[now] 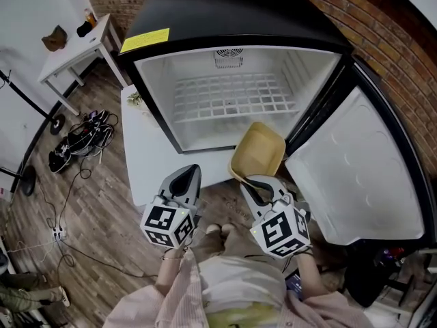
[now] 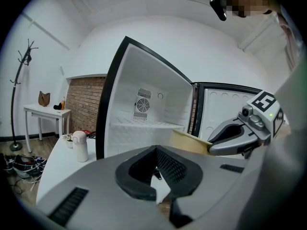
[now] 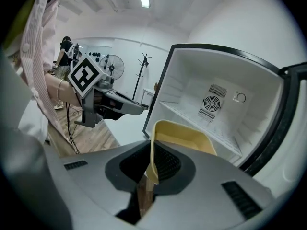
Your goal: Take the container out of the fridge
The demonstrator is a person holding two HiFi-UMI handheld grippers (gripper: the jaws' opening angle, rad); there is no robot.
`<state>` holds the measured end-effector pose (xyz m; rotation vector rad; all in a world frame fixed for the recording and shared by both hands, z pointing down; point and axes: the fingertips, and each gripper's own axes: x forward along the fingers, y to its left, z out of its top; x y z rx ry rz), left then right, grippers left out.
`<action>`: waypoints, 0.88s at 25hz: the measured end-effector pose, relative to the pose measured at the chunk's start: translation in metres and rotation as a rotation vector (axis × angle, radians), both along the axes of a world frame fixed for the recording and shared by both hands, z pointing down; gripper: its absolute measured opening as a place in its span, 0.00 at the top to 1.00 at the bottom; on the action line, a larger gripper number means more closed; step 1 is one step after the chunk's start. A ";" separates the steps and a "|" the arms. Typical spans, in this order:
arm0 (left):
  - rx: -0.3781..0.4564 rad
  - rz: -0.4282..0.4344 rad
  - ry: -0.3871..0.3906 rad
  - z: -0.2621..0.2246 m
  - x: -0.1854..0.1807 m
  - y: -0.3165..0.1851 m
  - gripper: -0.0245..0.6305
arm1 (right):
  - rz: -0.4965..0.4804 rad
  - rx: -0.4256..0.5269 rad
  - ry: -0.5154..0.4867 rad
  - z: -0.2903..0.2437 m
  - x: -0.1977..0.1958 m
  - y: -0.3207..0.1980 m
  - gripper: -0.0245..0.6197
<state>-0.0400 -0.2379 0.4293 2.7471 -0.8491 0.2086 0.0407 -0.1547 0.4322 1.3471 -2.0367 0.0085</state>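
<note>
The yellow container (image 1: pixel 259 150) hangs just outside the open front of the fridge (image 1: pixel 232 9), pinched at its near rim by the fingers of the right gripper (image 1: pixel 254 183), probably light, stiff plastic best held there, while the fingers of the left gripper (image 1: pixel 186 178) are pressed together, empty.

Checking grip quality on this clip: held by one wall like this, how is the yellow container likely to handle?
The yellow container looks like thin plastic and shows nothing inside, so it is probably light. The right gripper pinches only one wall, so the container may flex or swing. Its smooth rim could slip if jolted.
</note>
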 end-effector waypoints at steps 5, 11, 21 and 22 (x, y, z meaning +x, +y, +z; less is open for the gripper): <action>-0.002 -0.004 -0.015 0.004 0.000 0.005 0.97 | -0.013 -0.017 -0.043 0.007 -0.002 -0.002 0.93; -0.011 -0.007 -0.018 0.007 -0.001 0.009 0.97 | -0.029 -0.027 -0.068 0.010 -0.004 -0.004 0.93; -0.009 -0.008 -0.009 0.005 -0.001 0.013 0.97 | -0.016 -0.020 -0.073 0.013 0.001 -0.004 0.93; -0.008 -0.007 -0.010 0.004 -0.001 0.012 0.97 | -0.015 -0.021 -0.073 0.013 0.002 -0.005 0.93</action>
